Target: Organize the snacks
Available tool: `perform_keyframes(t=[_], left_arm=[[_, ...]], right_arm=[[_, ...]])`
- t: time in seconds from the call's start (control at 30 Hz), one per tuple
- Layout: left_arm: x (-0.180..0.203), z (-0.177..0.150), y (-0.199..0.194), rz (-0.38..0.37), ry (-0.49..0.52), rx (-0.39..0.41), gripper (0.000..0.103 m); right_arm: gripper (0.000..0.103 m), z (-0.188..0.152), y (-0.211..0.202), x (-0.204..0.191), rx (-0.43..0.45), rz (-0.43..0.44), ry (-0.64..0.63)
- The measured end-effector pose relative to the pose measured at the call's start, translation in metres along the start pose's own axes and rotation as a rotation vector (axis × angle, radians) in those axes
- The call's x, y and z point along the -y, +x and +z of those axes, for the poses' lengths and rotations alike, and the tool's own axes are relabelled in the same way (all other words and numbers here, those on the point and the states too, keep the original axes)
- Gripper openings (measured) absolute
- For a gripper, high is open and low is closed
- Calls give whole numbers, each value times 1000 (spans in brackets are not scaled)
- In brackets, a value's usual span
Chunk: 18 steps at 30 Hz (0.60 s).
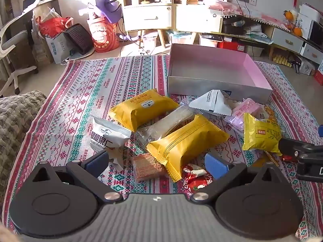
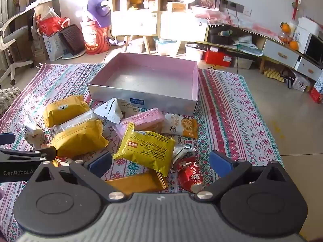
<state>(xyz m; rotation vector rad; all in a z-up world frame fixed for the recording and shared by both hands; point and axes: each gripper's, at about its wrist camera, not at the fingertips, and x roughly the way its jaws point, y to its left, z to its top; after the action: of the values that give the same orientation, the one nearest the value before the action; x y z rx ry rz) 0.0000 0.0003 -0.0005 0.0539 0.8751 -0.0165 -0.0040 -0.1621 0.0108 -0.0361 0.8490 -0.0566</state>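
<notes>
Plainly, nothing has gone into the box [image 2: 141, 80] yet — its pink-lined inside is bare, and it sits at the far side of the patterned cloth [image 2: 232, 104] with its open top up, ready to take the snacks. These lie in a loose heap just in front of its near wall, several overlapping.

The left claw [image 1: 159, 161] hangs wide open and holds nothing, over a gold pillow pack [image 1: 185, 141] and a small orange square packet [image 1: 147, 166]. The right claw [image 2: 160, 160] is also spread wide and empty, low over a yellow flat packet [image 2: 147, 149] that rests tilted on its neighbours.

That yellow flat packet looks the easiest first pick, being on top. A red foil sweet [image 2: 190, 176] and a silver wrapper lie touching its right edge and may drag along. The white triangular pack [image 2: 111, 109] leans at the box's near wall, partly in the path; lifting clear over it seems wise.
</notes>
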Motion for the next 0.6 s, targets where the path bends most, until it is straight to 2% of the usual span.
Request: perform_keyframes(t=[0.23,0.6], left_arm=[[-7,0,1,-8,-6,-13,103],[4,-3,2,-3,16,-21,103]], right_arm=[[103,0,0,-1,-8,-2,1],[103,0,3,0,-17,0,14]])
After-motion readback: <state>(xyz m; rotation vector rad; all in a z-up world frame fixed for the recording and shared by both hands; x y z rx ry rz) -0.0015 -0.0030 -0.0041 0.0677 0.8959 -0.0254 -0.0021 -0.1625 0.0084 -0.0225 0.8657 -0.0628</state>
